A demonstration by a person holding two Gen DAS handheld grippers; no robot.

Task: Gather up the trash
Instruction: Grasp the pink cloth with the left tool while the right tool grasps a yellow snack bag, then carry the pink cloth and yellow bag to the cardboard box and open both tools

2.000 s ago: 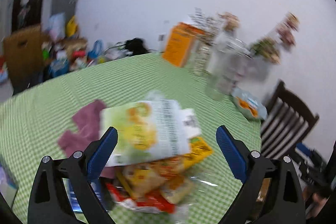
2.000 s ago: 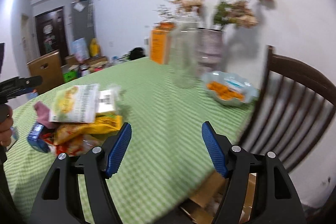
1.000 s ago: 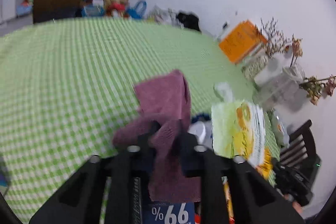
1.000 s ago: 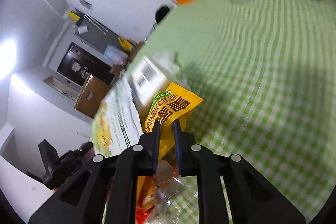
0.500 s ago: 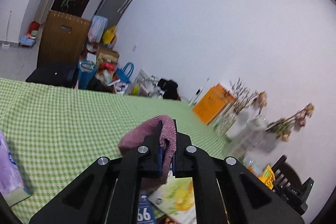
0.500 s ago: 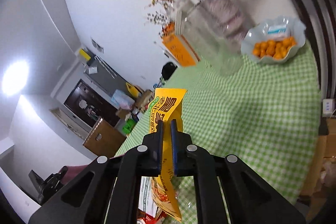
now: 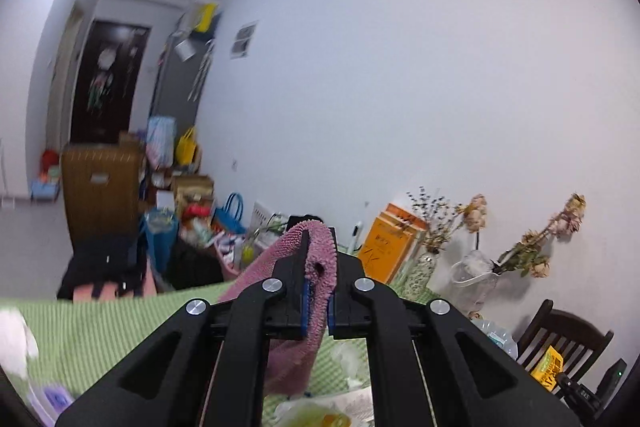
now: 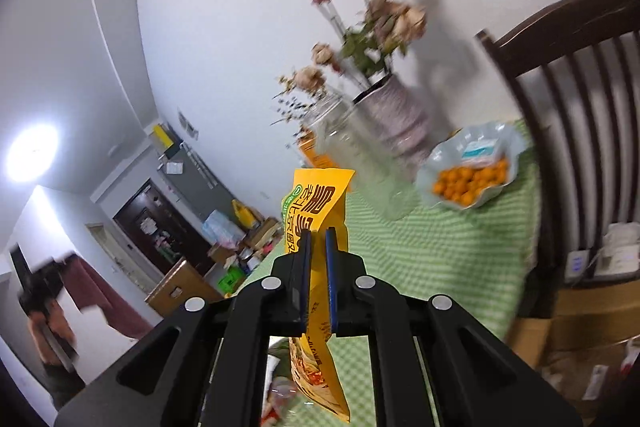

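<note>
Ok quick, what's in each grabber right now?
Left gripper: shut on the pink cloth.
Right gripper: shut on the yellow snack bag.

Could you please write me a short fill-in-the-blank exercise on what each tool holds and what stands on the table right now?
1. The left tool is shut on a ____ cloth.
2. The right tool is shut on a ____ snack packet.
3. The pale wavy-rimmed bowl on the green checked tablecloth holds small ____ fruits.
4. The vase beside that bowl holds dried ____.

Missing words: pink; yellow; orange; flowers
</note>
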